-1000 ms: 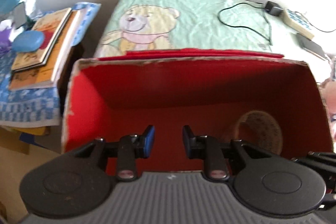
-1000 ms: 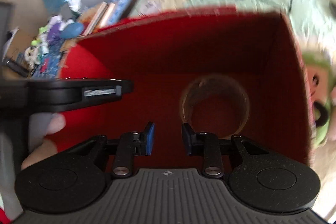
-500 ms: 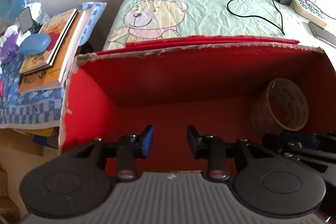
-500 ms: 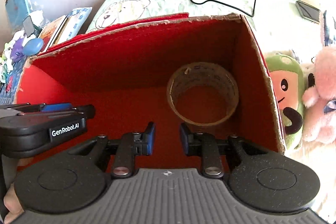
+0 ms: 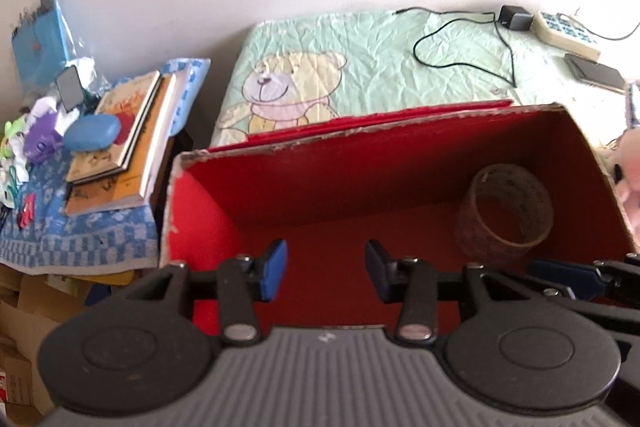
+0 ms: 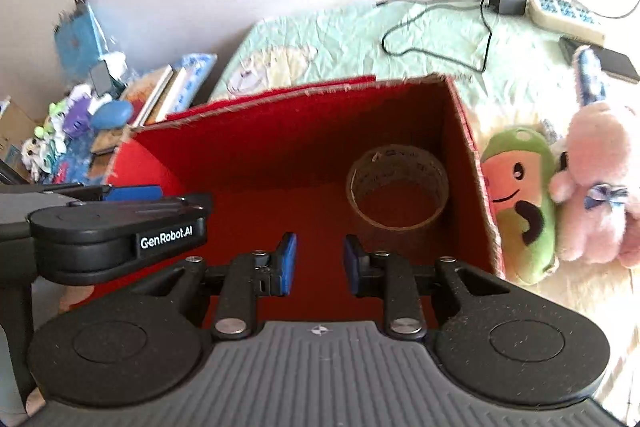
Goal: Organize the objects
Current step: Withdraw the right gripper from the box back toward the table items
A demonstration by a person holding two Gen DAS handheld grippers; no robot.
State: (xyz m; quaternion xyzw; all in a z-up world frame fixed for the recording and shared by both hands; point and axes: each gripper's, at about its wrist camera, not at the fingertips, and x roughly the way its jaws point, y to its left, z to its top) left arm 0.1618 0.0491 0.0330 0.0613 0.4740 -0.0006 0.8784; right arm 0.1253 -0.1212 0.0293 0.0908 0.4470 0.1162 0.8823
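Observation:
A red cardboard box (image 5: 360, 163) stands open on the bed; it also shows in the right wrist view (image 6: 280, 147). A brown tape roll (image 5: 505, 211) lies inside at its right end, also in the right wrist view (image 6: 397, 187). My left gripper (image 5: 323, 270) is open and empty above the box's near edge. My right gripper (image 6: 319, 259) is open and empty, just in front of the tape roll and above it. A green avocado plush (image 6: 520, 203) and a pink plush (image 6: 596, 187) lie right of the box.
A side table at the left holds books (image 5: 128, 131), a blue case (image 5: 92, 133) and small toys. On the green bear quilt (image 5: 360, 67) behind the box lie a charger cable (image 5: 460, 43), a power strip (image 5: 566, 33) and a phone (image 5: 596, 73).
Both grippers have pulled back and up from the box, so more of the bed and wall shows. The left gripper's jaws have opened wider. The tape roll stays in the box.

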